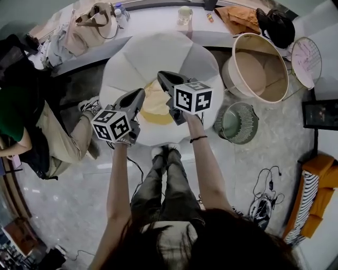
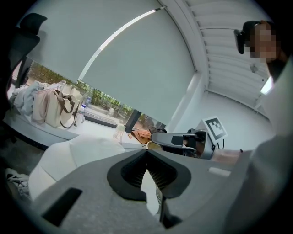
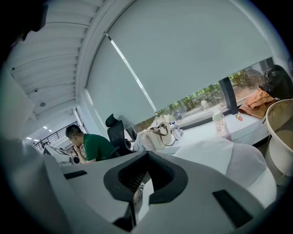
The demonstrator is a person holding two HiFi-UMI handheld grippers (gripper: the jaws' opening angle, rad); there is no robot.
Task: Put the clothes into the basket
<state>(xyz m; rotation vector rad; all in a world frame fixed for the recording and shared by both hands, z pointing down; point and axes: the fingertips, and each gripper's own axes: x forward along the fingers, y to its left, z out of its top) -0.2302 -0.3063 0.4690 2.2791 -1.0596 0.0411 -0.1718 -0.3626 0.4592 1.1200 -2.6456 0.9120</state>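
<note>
A pale yellow garment [image 1: 154,104] lies bunched on the white-draped round table [image 1: 132,63]. The big beige basket [image 1: 252,71] stands on the floor to the table's right. In the head view my left gripper [image 1: 141,93] hovers over the garment's left edge, jaws shut, tips meeting with nothing between them [image 2: 147,150]. My right gripper [image 1: 160,76] hangs over the garment's far side, also shut and empty [image 3: 146,153]. The left gripper view shows the right gripper [image 2: 154,137] from the side, above the table.
A smaller grey-green ribbed basket [image 1: 237,122] sits beside the table. A seated person in a green shirt [image 1: 16,116] is at the left. Handbags [image 1: 87,26], a bottle [image 1: 185,16], an orange cloth [image 1: 238,18] and a black bag [image 1: 277,26] line the sill. Cables [image 1: 264,195] lie on the floor.
</note>
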